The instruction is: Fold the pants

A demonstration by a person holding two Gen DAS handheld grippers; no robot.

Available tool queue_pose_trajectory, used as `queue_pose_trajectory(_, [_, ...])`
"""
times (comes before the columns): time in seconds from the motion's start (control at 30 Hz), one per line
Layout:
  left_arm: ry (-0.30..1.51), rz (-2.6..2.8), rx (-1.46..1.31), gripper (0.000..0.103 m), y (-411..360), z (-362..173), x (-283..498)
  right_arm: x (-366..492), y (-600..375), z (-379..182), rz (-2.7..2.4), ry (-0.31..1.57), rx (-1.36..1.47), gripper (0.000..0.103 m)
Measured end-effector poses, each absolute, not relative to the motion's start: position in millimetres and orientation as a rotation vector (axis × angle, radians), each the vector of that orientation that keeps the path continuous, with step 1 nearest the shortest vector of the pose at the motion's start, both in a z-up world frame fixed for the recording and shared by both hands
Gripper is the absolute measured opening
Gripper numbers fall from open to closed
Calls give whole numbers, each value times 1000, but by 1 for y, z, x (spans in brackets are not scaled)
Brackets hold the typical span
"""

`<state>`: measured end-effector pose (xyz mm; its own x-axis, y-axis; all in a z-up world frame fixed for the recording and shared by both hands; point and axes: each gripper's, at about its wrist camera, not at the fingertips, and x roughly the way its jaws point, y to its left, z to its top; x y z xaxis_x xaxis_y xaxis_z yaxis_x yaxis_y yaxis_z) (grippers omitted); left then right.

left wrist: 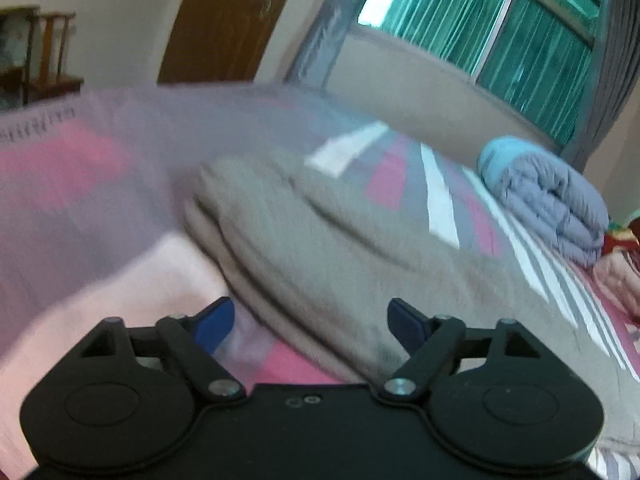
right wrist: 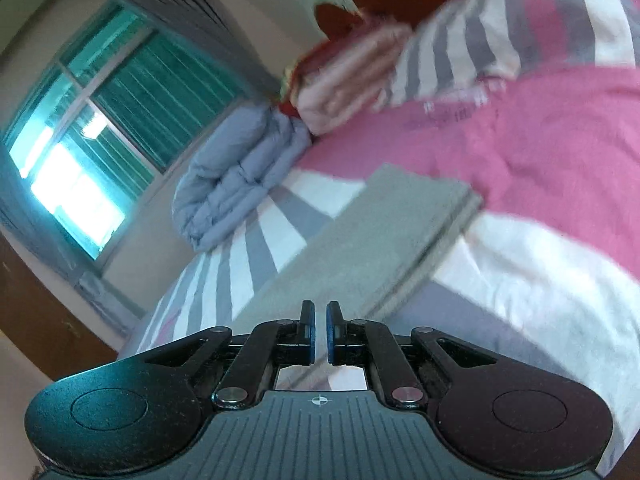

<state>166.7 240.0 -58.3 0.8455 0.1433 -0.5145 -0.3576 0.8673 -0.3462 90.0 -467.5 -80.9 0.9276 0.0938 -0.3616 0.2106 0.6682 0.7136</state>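
The grey-beige pants lie folded in layers on the striped bed sheet. My left gripper is open and empty, its blue pads just above the near edge of the pants. In the right wrist view the pants stretch away as a long folded strip. My right gripper is nearly closed, with a thin gap between its blue pads and nothing visible between them. It hovers over the near end of the strip.
A rolled grey-blue quilt lies near the window, and it also shows in the right wrist view. Pink and red bedding is piled beside it. A pink blanket covers the bed beyond the pants. A wooden door stands behind.
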Motion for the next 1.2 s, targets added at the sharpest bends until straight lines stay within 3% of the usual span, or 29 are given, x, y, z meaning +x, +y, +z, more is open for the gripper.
queue_pose_trajectory(0.17, [475, 268, -497, 54, 264, -48, 178, 99, -467, -86, -80, 451, 858, 6])
queue_pose_trajectory(0.33, [537, 289, -559, 51, 288, -56, 199, 100, -469, -91, -113, 475, 877, 6])
queue_pose_trajectory(0.43, [561, 314, -557, 20, 296, -57, 201, 100, -470, -93, -127, 488, 884, 6])
queue_pose_trajectory(0.57, [528, 263, -558, 6, 307, -46, 200, 100, -472, -95, -141, 503, 889, 6])
queue_pose_trajectory(0.7, [450, 236, -573, 6, 318, -40, 199, 100, -472, -96, -147, 513, 886, 6])
queue_pose_trajectory(0.83, [580, 266, -547, 6, 318, -74, 213, 101, -473, -97, -144, 524, 884, 6])
queue_pose_trajectory(0.97, [576, 254, -527, 17, 313, -69, 211, 101, -482, -102, -146, 530, 923, 6])
queue_pose_trajectory(1.0, [574, 249, -544, 20, 312, -65, 208, 99, -485, -102, -148, 514, 932, 6])
queue_pose_trajectory(1.07, [569, 231, -559, 48, 310, -59, 205, 96, -493, -101, -145, 463, 953, 6])
queue_pose_trajectory(1.13, [586, 225, -514, 62, 297, -55, 201, 98, -504, -101, -168, 430, 979, 7])
queue_pose_trajectory(1.2, [593, 213, -510, 63, 285, -54, 200, 105, -516, -106, -186, 424, 1037, 22])
